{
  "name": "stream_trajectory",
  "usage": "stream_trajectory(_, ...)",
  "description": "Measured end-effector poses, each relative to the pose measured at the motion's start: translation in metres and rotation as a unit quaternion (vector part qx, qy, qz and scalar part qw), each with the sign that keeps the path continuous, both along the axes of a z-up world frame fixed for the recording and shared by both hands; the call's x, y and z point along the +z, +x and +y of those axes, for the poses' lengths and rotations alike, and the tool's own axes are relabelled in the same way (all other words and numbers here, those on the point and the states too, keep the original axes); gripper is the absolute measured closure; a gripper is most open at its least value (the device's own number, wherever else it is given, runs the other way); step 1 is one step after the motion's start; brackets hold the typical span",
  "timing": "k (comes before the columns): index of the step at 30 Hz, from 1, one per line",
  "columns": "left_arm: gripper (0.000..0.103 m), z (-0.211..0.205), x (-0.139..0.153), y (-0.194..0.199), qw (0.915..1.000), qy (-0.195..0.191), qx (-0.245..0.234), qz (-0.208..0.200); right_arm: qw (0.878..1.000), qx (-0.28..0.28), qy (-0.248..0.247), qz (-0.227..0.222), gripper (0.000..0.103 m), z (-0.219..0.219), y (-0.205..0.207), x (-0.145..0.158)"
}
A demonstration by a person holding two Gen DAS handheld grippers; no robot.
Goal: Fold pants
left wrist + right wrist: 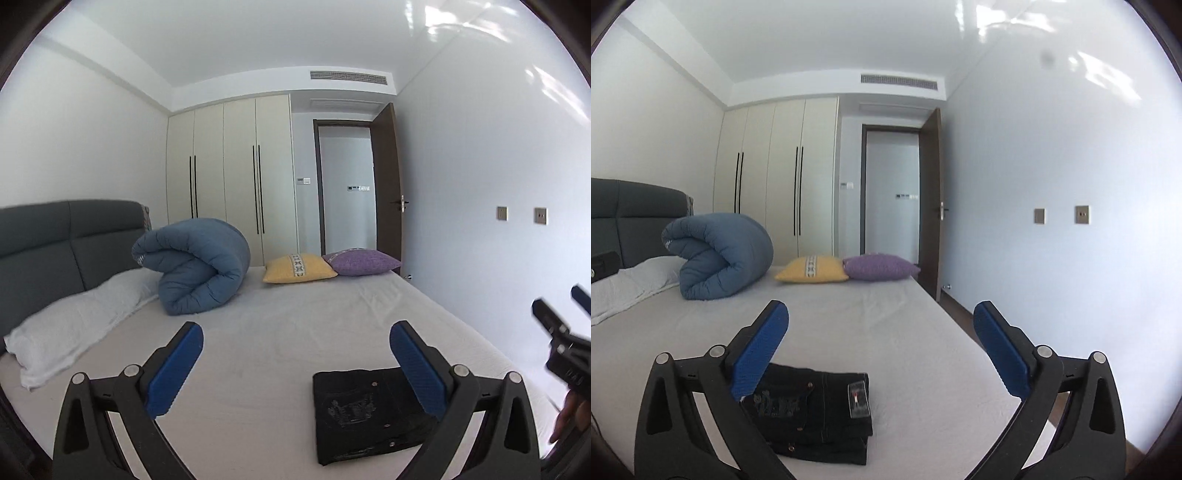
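The black pants (365, 413) lie folded into a compact rectangle on the white bed sheet (280, 332); they also show in the right wrist view (816, 413), with a back pocket and label patch on top. My left gripper (295, 339) is open and empty, raised above the bed, with the pants below its right finger. My right gripper (881, 325) is open and empty, with the pants below its left finger. The right gripper also shows at the right edge of the left wrist view (565, 332), held by a hand.
A rolled blue duvet (195, 266) and a white pillow (74, 325) lie near the grey headboard (55, 243). A yellow cushion (299, 267) and a purple cushion (360, 262) sit at the far edge. A wardrobe (229, 170), an open door (388, 184) and a wall stand beyond.
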State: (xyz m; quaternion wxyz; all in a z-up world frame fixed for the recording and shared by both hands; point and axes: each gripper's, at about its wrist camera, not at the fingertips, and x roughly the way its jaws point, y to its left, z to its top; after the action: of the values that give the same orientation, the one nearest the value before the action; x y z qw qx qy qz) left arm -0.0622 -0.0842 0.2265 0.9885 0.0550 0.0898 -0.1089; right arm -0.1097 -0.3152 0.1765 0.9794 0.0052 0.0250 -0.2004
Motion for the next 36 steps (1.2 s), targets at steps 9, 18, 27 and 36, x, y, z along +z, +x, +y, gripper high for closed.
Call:
stream_trajectory(9, 0.0, -0.006, -0.008, 0.005, 0.993, 0.045, 0.006, 0.109, 0.994, -0.008, 0.049, 0.094, 0.0, 0.006, -0.033, 0.055)
stream_trajectory(18, 0.0, -0.018, -0.079, 0.039, 0.9645, 0.033, 0.018, 0.261, 0.963, -0.009, 0.146, 0.227, 0.0, -0.019, -0.02, 0.0)
stream_trajectory(27, 0.0, -0.02, -0.094, 0.04, 0.9577, 0.032, 0.019, 0.285, 0.96, 0.0, 0.135, 0.247, 0.0, -0.019, -0.002, -0.028)
stream_trajectory(36, 0.0, -0.018, -0.095, 0.037, 0.9554, 0.027, 0.023, 0.293, 0.956, 0.01, 0.131, 0.261, 0.0, -0.018, 0.012, -0.042)
